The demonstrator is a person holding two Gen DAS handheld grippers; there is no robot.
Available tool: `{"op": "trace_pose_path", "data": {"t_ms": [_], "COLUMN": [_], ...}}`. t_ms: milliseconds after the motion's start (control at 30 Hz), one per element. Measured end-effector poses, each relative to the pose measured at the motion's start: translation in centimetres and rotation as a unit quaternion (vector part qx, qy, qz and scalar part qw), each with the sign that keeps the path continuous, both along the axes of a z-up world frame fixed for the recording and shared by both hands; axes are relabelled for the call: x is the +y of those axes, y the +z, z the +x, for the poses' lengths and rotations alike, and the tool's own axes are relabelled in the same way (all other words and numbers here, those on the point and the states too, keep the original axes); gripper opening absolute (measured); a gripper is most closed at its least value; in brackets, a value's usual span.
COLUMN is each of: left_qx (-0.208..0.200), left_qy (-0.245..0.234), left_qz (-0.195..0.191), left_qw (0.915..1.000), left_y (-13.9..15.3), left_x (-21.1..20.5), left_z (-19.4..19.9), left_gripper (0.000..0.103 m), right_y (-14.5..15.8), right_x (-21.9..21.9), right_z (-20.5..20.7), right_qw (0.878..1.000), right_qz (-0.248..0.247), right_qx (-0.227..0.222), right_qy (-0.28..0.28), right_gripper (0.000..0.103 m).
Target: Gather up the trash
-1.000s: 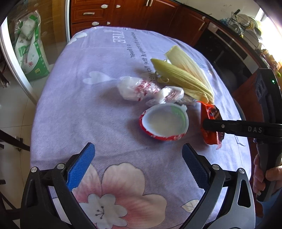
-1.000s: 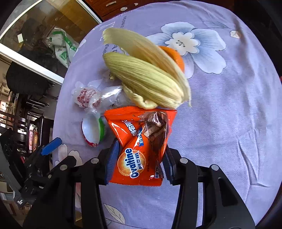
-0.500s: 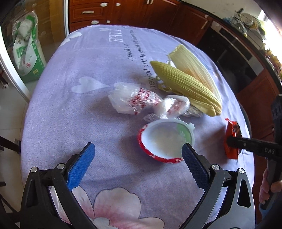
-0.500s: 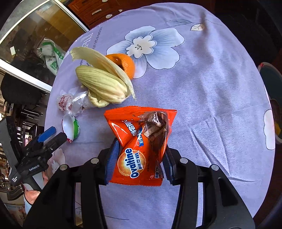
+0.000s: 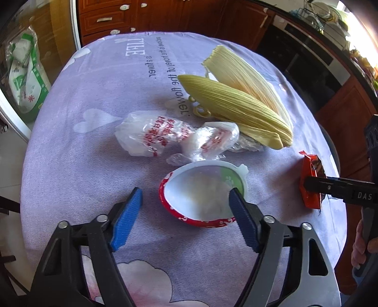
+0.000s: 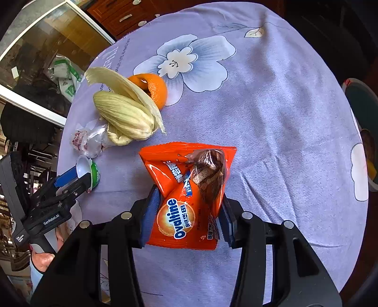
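Observation:
My right gripper point(image 6: 187, 210) is shut on an orange Ovaltine wrapper point(image 6: 186, 203) and holds it above the tablecloth; it also shows in the left wrist view point(image 5: 310, 181). My left gripper point(image 5: 185, 212) is open, its right finger over the rim of a tipped red-and-white cup point(image 5: 203, 196), its left finger beside it. The cup also shows in the right wrist view point(image 6: 91, 171). Crumpled clear plastic bags point(image 5: 163, 137) lie just beyond the cup. Corn husks point(image 5: 238, 108) lie behind them, next to an orange peel point(image 6: 151, 88).
A round table with a lilac flowered cloth point(image 6: 271, 99) bears everything. A bin or bowl point(image 6: 361, 132) sits past the table's right edge. Wooden cabinets point(image 5: 165, 16) stand behind, and a white-and-green bag point(image 5: 21, 75) lies on the floor at left.
My left gripper has moved forward to the cup and narrowed around it. My right gripper has lifted and drawn back with the wrapper, away from the husks.

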State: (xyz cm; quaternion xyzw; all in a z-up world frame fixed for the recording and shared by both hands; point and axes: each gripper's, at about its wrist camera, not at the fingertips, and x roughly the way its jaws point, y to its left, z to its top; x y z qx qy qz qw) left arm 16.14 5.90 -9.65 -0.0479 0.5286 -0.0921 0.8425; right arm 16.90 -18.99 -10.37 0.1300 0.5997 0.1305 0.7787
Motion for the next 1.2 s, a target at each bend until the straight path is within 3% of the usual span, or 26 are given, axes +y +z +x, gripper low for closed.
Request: {"op": "trace_pose_path", "data": {"t_ms": [100, 133, 167, 400, 533, 667, 800, 833, 933, 1200], "left_qx": [-0.001, 0.002, 0.002, 0.014, 0.019, 0.012, 0.013, 0.013, 0.01, 0.006], "left_qy": [-0.009, -0.018, -0.026, -0.056, -0.057, -0.064, -0.059, -0.059, -0.059, -0.065], "left_qz": [0.001, -0.005, -0.005, 0.006, 0.003, 0.028, 0.036, 0.041, 0.052, 0.066], "left_qw": [1.0, 0.9998, 0.9997, 0.9983, 0.9982, 0.9975, 0.9975, 0.9973, 0.9968, 0.9957], "left_y": [0.2, 0.3, 0.3, 0.0, 0.1, 0.0, 0.0, 0.0, 0.2, 0.2], "left_x": [-0.7, -1.1, -1.4, -3.6, -4.2, -5.7, -6.7, -7.0, -7.7, -9.3], "left_z": [-0.5, -0.7, -1.0, -2.7, -2.8, -3.1, -3.0, -3.1, -3.5, -4.6], "left_gripper": [0.026, 0.018, 0.017, 0.021, 0.037, 0.038, 0.036, 0.025, 0.018, 0.017], "right_y": [-0.1, -0.2, -0.2, -0.5, -0.5, -0.6, -0.5, -0.5, -0.3, -0.4], "right_x": [-0.1, -0.1, -0.2, -0.5, -0.8, -1.5, -1.9, -2.0, -2.4, -3.2], "right_z": [-0.1, -0.2, -0.2, -0.3, -0.4, -0.7, -0.8, -0.9, -1.4, -2.1], "right_qw": [1.0, 1.0, 1.0, 1.0, 1.0, 0.999, 0.999, 0.999, 0.999, 1.0], "right_qz": [0.004, 0.006, 0.009, 0.023, 0.03, 0.04, 0.044, 0.044, 0.038, 0.029], "right_qx": [0.0, 0.0, 0.0, -0.006, -0.003, 0.0, 0.0, -0.001, -0.008, -0.011], "right_qy": [-0.002, -0.002, -0.002, -0.001, 0.0, -0.003, -0.003, -0.003, -0.002, -0.004], "right_gripper": [0.045, 0.045, 0.045, 0.045, 0.045, 0.045, 0.051, 0.056, 0.059, 0.069]}}
